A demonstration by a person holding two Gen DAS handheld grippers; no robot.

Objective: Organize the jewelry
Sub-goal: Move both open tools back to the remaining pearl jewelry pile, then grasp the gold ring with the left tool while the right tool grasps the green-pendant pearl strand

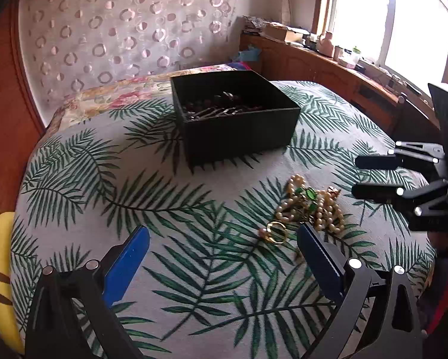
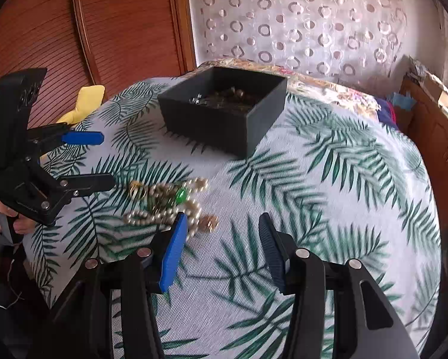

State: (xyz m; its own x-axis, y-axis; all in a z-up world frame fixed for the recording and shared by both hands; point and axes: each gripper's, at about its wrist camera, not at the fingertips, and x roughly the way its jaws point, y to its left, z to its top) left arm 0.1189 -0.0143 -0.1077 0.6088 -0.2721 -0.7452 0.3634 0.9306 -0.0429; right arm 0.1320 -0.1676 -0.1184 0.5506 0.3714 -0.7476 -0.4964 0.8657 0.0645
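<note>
Blue-padded left claw (image 1: 224, 257) and right claw (image 2: 221, 248) (both open, empty) tilt down beside pearls (image 1: 313, 206).

Home bedroom: bedspread (image 1: 194, 209), curtain (image 1: 119, 30), window (image 1: 373, 15).

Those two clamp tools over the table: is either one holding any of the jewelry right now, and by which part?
Neither. The left gripper and right gripper are both open and empty; the pearl necklace and gold ring lie loose on the cloth.

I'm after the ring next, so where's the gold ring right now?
In the left wrist view the gold ring lies on the leaf-print cloth, at the near edge of the pearl necklace pile, well short of the black box.
</note>
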